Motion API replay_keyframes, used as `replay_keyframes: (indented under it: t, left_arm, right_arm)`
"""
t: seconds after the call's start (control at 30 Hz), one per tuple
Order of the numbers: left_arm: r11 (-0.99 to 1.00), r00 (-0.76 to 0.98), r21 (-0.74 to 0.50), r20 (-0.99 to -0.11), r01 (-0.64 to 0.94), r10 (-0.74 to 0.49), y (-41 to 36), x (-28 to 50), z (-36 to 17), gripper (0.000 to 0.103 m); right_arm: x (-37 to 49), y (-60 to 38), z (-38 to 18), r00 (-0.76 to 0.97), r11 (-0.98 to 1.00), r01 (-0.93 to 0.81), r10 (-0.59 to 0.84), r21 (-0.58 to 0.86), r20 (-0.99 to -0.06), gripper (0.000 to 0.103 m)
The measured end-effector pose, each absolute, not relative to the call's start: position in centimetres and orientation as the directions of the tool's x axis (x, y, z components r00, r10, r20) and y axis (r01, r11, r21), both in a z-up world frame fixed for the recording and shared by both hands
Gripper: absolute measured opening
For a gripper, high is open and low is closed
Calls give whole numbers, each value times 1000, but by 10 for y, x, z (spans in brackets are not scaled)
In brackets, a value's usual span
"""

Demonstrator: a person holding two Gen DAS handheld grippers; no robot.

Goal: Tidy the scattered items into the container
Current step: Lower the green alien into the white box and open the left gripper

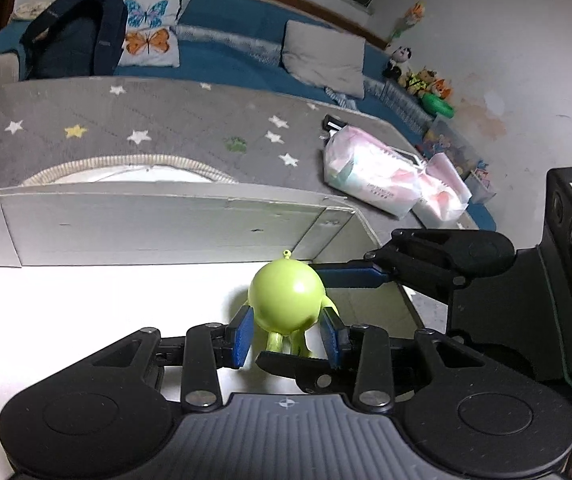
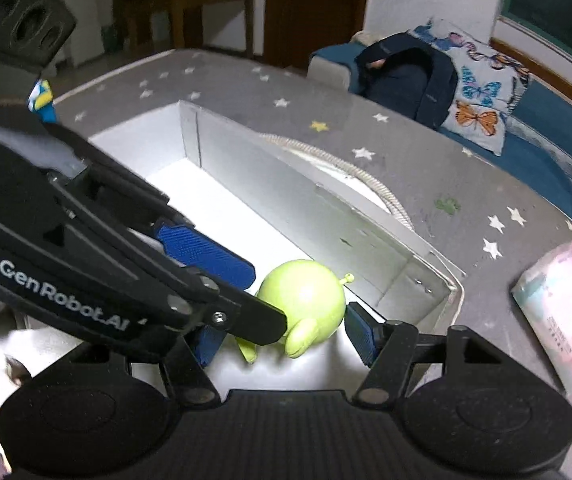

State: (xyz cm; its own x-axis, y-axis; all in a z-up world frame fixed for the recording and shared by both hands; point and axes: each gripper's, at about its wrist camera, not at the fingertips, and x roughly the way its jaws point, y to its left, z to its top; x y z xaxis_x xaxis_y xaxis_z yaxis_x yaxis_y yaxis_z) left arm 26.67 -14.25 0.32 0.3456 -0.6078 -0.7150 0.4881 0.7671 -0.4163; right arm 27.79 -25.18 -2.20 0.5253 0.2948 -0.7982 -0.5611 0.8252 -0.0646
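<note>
Blue sofa: beyond the cardboard box, past the far edge of the bench; a butterfly cushion and a dark backpack lie on it.
Bench: under the box, covered with a grey cloth printed with white and yellow stars.
Cardboard box: white, open at the top, its floor brightly lit and bare apart from the figurine.
Plastic-wrapped packs: pink and white, on the bench beyond the box's right end, well apart from it.
Round mat: pale with a ribbed rim, just behind the box's long far wall and mostly hidden by it.
Left hand-held gripper: inside the box near its right end, its blue pads pinching the figurine's lower body from both sides.
Right hand-held gripper: also inside the box, reaching in across the left one, its jaws about half spread with the figurine between them. One pad stands just beside the round body. The other is apart from it and partly hidden behind the left gripper's finger.
Green figurine: a round, glossy body with short legs and a small loop on top, upright inside the box near its right end wall. Whether its feet touch the box floor cannot be told.
</note>
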Motion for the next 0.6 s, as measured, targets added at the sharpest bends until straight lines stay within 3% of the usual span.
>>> replay_keyframes:
  t: [0.6]
  left_arm:
    - [791, 329, -430, -742, 436, -584, -141, 271, 1, 39]
  right_arm:
    - [285, -239, -30, 532, 809, -571, 232, -143, -815, 67]
